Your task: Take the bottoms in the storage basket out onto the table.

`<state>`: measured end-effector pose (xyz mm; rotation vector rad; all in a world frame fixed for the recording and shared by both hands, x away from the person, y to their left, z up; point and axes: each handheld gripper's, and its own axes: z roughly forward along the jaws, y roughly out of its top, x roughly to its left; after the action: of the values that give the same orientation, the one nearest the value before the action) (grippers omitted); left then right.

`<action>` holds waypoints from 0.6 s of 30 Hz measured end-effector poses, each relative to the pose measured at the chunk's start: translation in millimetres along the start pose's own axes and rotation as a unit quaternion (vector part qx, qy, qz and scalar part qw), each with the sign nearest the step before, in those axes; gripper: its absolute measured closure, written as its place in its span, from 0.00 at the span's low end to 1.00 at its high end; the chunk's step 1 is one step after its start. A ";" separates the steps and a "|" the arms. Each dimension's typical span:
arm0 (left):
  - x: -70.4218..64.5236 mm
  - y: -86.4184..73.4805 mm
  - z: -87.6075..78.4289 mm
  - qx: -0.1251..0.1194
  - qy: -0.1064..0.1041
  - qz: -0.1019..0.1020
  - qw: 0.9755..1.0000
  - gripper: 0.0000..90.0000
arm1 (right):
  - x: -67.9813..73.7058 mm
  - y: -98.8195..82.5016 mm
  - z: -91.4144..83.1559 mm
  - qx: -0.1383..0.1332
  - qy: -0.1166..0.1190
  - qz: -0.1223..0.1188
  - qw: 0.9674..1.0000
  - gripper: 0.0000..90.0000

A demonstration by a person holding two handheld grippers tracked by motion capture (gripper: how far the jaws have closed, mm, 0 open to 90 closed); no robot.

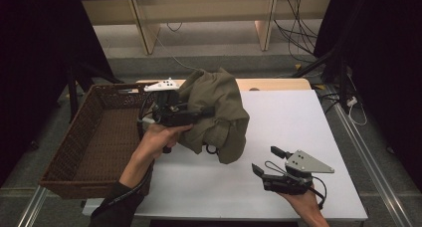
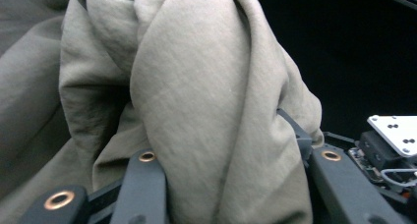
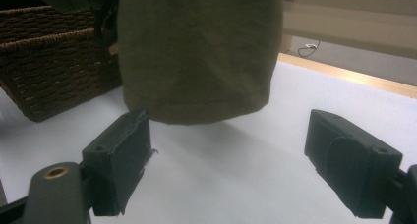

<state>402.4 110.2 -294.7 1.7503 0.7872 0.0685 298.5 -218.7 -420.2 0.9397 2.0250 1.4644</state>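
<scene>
Left gripper [image 1: 201, 112] clamped on a bunched olive-green cloth garment [image 1: 216, 115], hanging above the white table [image 1: 298, 122] at frame centre. Just left: dark woven wicker basket [image 1: 99, 132], nearest that hand. Right gripper [image 1: 266, 160] parted, empty, lower right.

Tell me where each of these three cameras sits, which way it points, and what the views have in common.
High view: above the person's side, looking forward and down on the white table, the wicker basket and the olive cloth; both forearms and both tongs, left and right, show.
Left gripper view: on the left tongs, looking along its jaws, shut on the bunched cloth.
Right gripper view: on the right tongs, low over the table, facing the hanging cloth and basket; jaws open.
Shared: all three show the cloth.
</scene>
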 end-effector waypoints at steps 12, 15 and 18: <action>-3.5 -3.5 12.6 0.011 -0.009 -0.001 1.000 0.65 | 0.3 0.0 -0.2 -0.002 0.001 -0.001 1.000 0.21; -4.2 -3.5 13.7 0.012 -0.009 0.001 1.000 0.65 | 0.4 0.0 -0.2 -0.002 0.001 -0.001 1.000 0.21; -5.0 -3.7 15.1 0.011 -0.009 0.002 1.000 0.65 | 0.3 0.0 -0.2 -0.002 0.001 -0.001 1.000 0.21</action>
<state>403.3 95.4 -301.4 1.7720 0.7728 0.0461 298.2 -218.5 -420.2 0.9357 2.0225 1.4688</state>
